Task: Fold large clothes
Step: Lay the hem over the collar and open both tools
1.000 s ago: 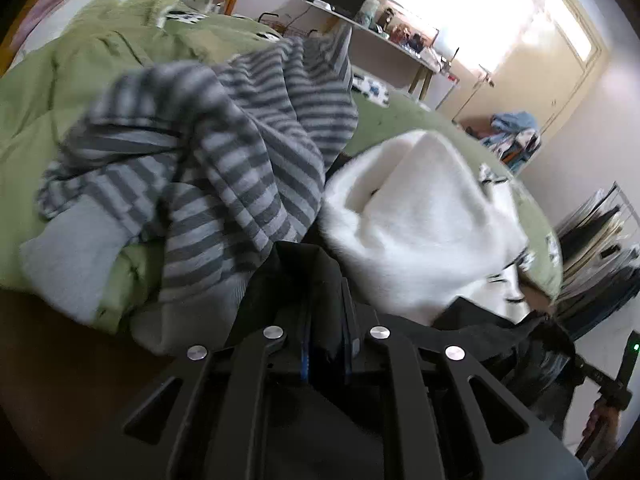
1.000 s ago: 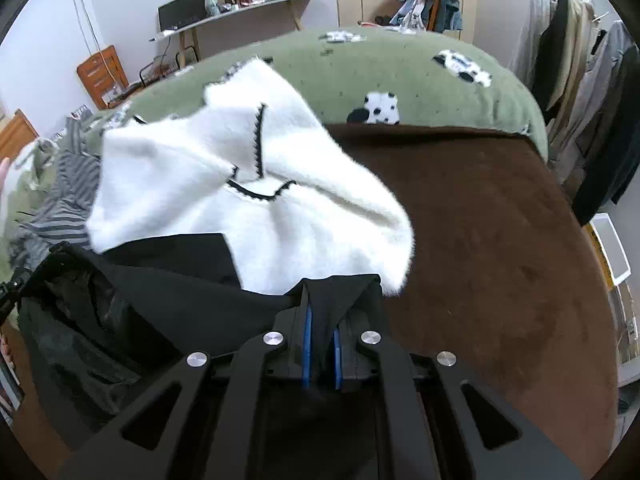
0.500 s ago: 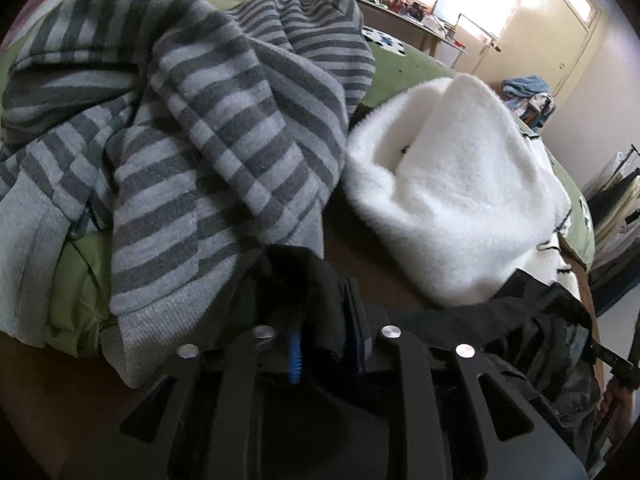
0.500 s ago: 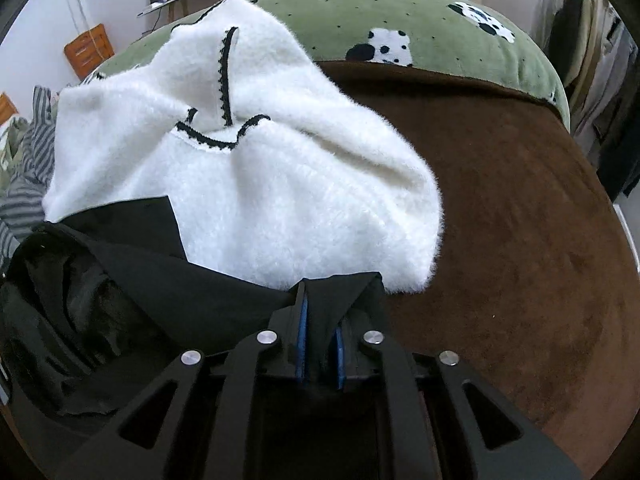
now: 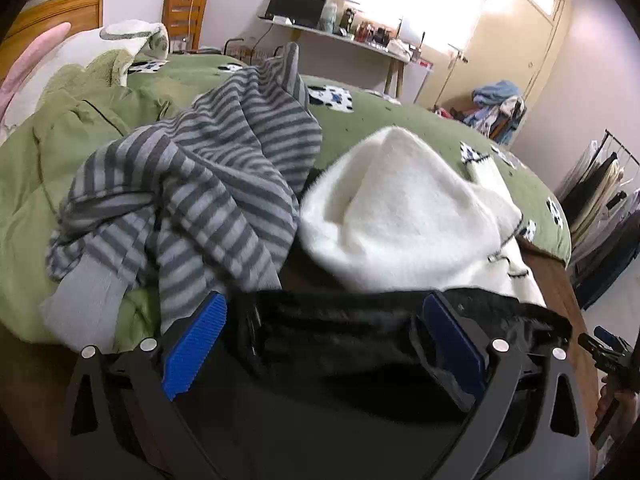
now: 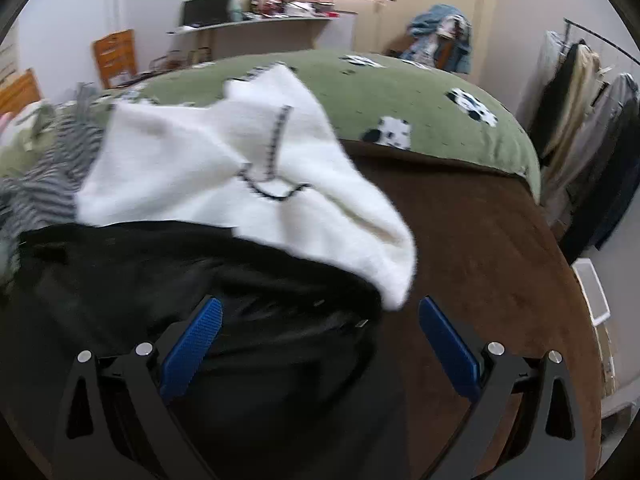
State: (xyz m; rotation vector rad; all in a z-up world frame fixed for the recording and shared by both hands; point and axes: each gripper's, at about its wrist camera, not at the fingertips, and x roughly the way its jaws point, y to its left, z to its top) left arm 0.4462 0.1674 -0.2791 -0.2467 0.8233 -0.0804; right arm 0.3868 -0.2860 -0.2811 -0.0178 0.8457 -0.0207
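Here, rumpled black garment (image 5: 352, 332) on the bed, both grippers' jaws just opened wide, cloth loose between them.

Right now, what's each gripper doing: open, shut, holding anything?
Left gripper: open, jaws just spread; black garment lies loose between them.
Right gripper: open, jaws just spread, same garment released.

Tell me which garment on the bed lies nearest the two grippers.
The black garment: it lies crumpled between the open fingers of both grippers, while the white fluffy sweater and grey striped top lie farther back.
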